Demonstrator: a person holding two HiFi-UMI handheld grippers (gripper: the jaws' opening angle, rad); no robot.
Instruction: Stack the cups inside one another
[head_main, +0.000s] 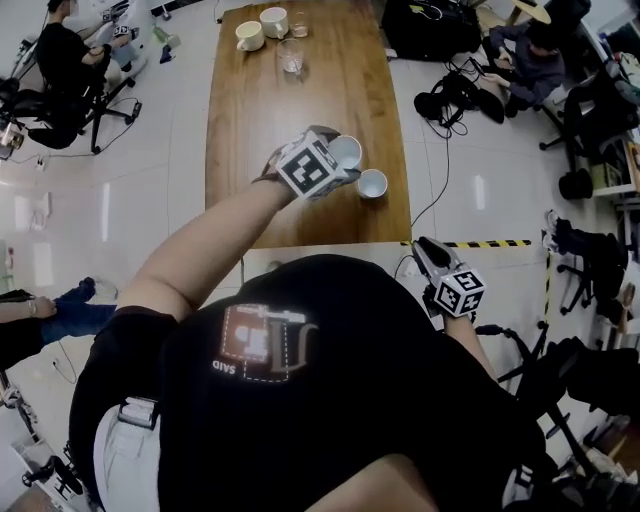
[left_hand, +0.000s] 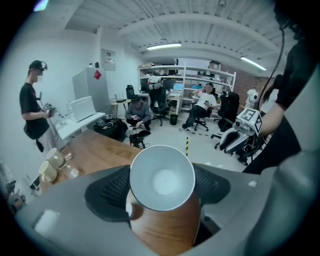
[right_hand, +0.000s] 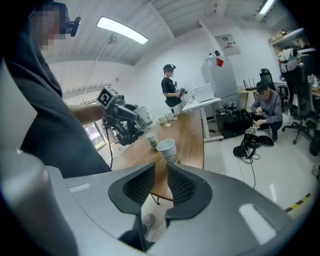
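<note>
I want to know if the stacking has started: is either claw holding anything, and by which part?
The left claw holds a white cup by its side walls, one pad on each side. The right claw holds nothing.

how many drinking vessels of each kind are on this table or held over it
paper cup: 2
cream mug: 2
clear glass: 2
total: 6
</note>
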